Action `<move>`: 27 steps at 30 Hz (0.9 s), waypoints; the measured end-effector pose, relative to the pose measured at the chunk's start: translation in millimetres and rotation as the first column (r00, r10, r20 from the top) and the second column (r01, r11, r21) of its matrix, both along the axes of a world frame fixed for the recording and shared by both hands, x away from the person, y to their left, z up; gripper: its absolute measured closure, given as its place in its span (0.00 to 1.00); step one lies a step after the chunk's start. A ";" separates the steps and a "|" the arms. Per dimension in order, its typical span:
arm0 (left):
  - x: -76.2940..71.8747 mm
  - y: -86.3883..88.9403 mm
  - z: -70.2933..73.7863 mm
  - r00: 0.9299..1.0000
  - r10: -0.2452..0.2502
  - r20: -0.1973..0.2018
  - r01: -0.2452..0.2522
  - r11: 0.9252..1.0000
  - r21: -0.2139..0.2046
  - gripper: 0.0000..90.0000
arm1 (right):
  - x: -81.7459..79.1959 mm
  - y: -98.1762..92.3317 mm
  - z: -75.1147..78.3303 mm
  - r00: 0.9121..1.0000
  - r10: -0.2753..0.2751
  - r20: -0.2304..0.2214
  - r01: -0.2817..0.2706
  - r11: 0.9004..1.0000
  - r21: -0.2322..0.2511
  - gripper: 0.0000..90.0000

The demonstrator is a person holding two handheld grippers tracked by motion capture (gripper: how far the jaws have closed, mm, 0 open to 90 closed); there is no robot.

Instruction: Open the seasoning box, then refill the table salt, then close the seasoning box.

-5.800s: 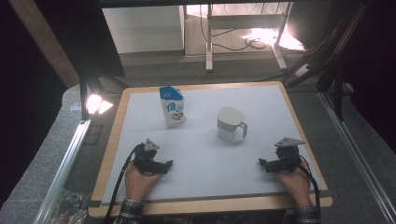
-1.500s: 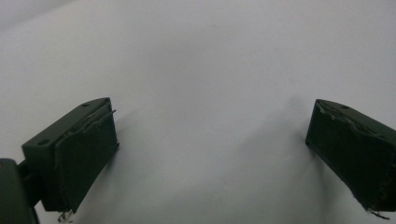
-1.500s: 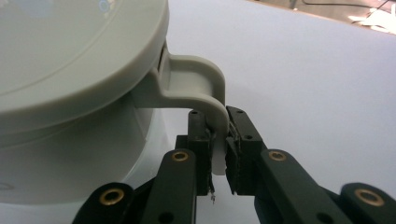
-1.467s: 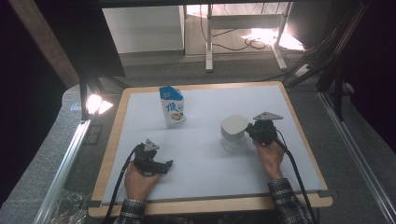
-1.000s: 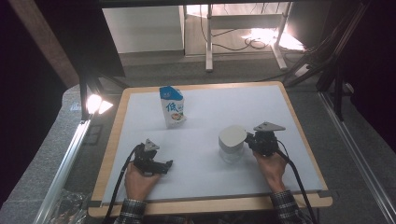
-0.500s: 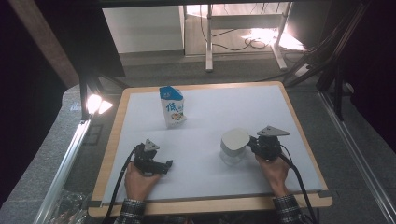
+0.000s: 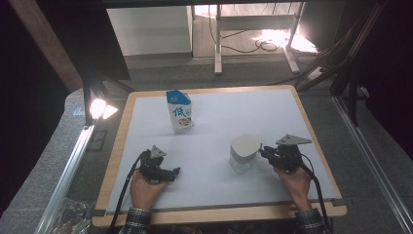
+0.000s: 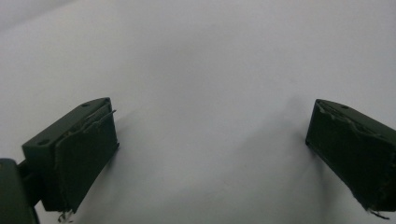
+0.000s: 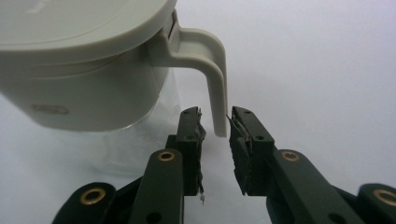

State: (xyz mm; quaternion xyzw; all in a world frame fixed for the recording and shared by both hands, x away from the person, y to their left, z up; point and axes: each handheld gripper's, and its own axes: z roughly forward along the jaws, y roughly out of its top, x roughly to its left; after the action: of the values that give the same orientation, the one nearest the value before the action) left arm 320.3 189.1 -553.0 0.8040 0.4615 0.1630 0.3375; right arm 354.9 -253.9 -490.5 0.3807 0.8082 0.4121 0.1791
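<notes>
Pitcher (image 7: 244, 152) dragged nearer; right claw (image 9: 215, 140) opening off handle (image 9: 212, 70).

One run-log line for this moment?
right gripper: jaws just opening, apart at jug handle | left gripper: open, on table

Taking the white table mat (image 7: 272, 114) as our landmark, we hold our left black two-jaw gripper (image 7: 171, 171) low over its near-left part, our left hand (image 7: 145, 187) wrapped around its body and its jaws spread wide apart above the bare mat. Our right black two-jaw gripper (image 7: 263, 151) sits over the mat's near-right part, gripped from behind by our right hand (image 7: 292, 179), pointing leftward. Its jaws have just been opening and stand slightly parted.
</notes>
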 end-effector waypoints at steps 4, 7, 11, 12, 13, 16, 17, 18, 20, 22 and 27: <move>0.1 0.1 0.1 1.000 -0.002 0.000 0.002 1.000 0.001 0.02 | -3.0 -5.6 7.1 0.999 0.036 -0.001 -0.036 0.999 -0.028 0.89; 0.2 0.1 0.0 1.000 -0.004 0.001 0.004 1.000 0.002 0.02 | -3.1 -8.8 11.4 0.999 0.050 -0.008 -0.050 0.998 -0.027 0.93; 0.1 0.1 0.0 1.000 -0.002 0.001 0.002 1.000 0.001 0.02 | -1.6 -12.3 18.4 0.997 0.069 -0.020 -0.068 0.998 0.008 0.96; 0.2 0.1 0.0 1.000 -0.004 0.001 0.004 1.000 0.002 0.02 | -1.6 -12.3 18.4 0.997 0.069 -0.020 -0.068 0.998 0.008 0.96; 0.2 0.1 0.0 1.000 -0.004 0.001 0.004 1.000 0.001 0.02 | -1.1 -12.8 20.0 0.997 0.076 -0.022 -0.075 0.997 0.018 0.96; 0.1 0.2 0.0 1.000 -0.004 0.001 0.004 1.000 0.002 0.02 | 0.0 -13.5 25.8 0.997 0.079 -0.017 -0.078 0.996 0.034 0.97; 0.1 0.1 0.1 1.000 -0.002 0.000 0.002 1.000 0.001 0.02 | 0.6 -13.7 27.9 0.997 0.081 -0.021 -0.080 0.996 0.040 0.98; 0.2 0.0 0.0 1.000 -0.004 0.002 0.004 1.000 0.002 0.02 | 1.2 -13.8 29.9 0.997 0.080 -0.021 -0.079 0.996 0.043 0.98; 0.2 0.1 0.1 1.000 -0.004 0.001 0.004 1.000 0.002 0.02 | 2.4 -14.0 33.6 0.997 0.080 -0.020 -0.078 0.996 0.050 0.98; 0.1 0.1 0.0 1.000 -0.004 0.001 0.004 1.000 0.002 0.02 | 3.7 -14.3 37.0 0.997 0.079 -0.025 -0.077 0.995 0.058 0.98; 0.2 0.2 0.0 1.000 -0.004 0.001 0.004 1.000 0.002 0.02 | 7.7 -14.5 43.3 0.997 0.065 -0.032 -0.063 0.996 0.060 0.99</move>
State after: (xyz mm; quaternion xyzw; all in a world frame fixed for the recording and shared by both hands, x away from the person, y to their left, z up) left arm 320.5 189.2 -552.9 0.8052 0.4597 0.1634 0.3372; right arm 362.6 -268.4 -447.3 0.3668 0.8103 0.4348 0.1408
